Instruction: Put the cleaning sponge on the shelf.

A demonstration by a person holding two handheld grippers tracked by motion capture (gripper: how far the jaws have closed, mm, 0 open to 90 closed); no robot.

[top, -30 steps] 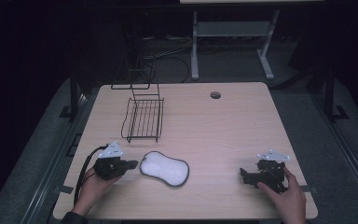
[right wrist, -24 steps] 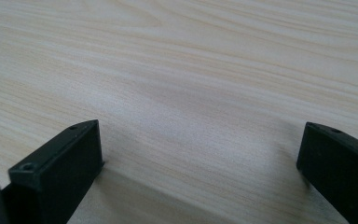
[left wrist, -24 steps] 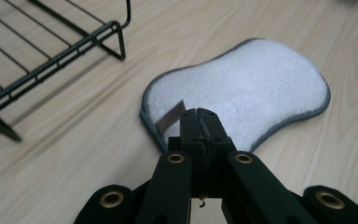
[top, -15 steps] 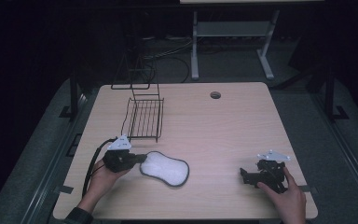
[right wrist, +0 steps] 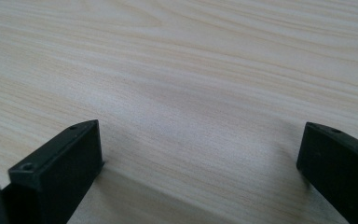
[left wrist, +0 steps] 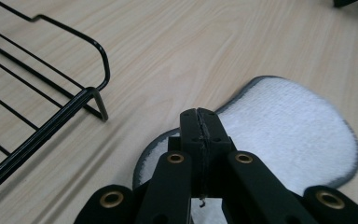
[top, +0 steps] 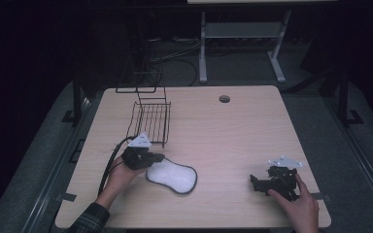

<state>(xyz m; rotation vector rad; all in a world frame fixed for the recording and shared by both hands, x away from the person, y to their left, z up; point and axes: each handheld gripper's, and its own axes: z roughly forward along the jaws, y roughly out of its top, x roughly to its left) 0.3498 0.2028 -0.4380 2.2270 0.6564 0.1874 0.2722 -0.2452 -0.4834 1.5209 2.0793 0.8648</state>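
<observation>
A white fuzzy pad with a dark rim (top: pixel 172 176) (left wrist: pixel 289 126) lies flat on the wooden table (top: pixel 223 136), left of centre. My left gripper (top: pixel 159 157) (left wrist: pixel 200 115) hovers over the pad's left end, its jaws pressed together with nothing visible between them. My right gripper (top: pixel 252 181) (right wrist: pixel 200 154) rests low on the table near the front right, held by a hand. Its jaws stand wide apart over bare wood.
A black wire rack (top: pixel 150 119) (left wrist: pixel 37 130) stands just behind and left of the left gripper, its near corner leg close to the pad. A cable hole (top: pixel 224 99) sits at the table's back centre. A metal stand (top: pixel 238 34) is beyond the table.
My left gripper has moved right and slightly forward, from beside the pad to over its left end. The right gripper has stayed put.
</observation>
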